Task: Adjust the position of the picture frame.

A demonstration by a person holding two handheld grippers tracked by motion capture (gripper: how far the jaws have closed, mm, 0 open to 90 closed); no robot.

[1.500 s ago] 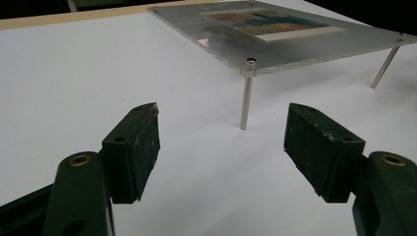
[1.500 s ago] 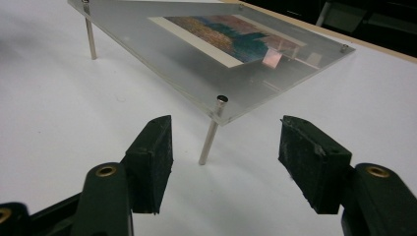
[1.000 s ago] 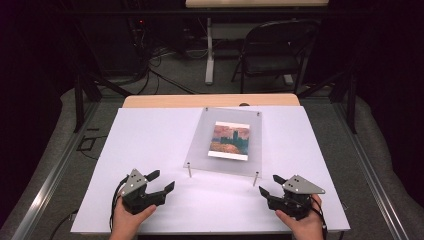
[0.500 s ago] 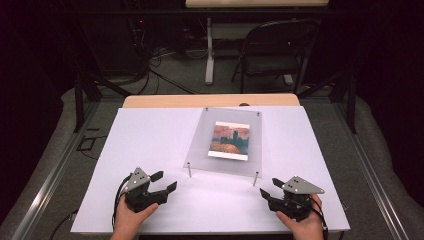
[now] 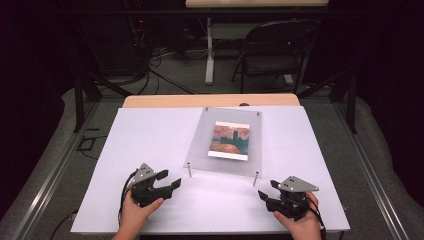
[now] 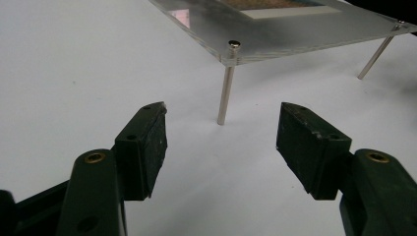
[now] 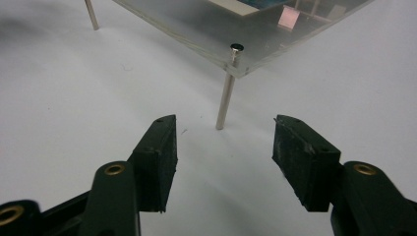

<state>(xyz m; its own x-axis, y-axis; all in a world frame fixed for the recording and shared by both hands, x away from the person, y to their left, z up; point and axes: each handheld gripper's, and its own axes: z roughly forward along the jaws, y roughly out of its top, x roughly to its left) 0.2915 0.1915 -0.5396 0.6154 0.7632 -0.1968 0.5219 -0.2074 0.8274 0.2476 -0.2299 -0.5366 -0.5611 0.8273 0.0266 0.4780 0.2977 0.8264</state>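
**Ana:** Two grippers, one clear acrylic frame (image 5: 224,142) between them, standing on thin metal legs toward the far middle of the white table (image 5: 150,135). The left gripper (image 5: 170,181) sits just short of the frame's near-left corner, the right gripper (image 5: 265,192) just short of its near-right corner.

**Ben:** And each one is lined up on a leg. In the left gripper view the near-left leg (image 6: 225,87) stands dead centre ahead of the jaws; the right gripper view frames the near-right leg (image 7: 226,93) the same way.

**Ana:** Jaws on both sides spread wide, nothing between them. The left pair has just been narrowing, the right pair easing back out a touch, and both are empty.

**Ben:** That symmetry looks deliberate: a plate on four posts probably wants a hold at two corners so it lifts level.

**Ana:** The picture (image 5: 230,140) lies sandwiched in the plate's middle, well clear of either corner.

**Ben:** So the pads should meet acrylic edge or post, not the print.
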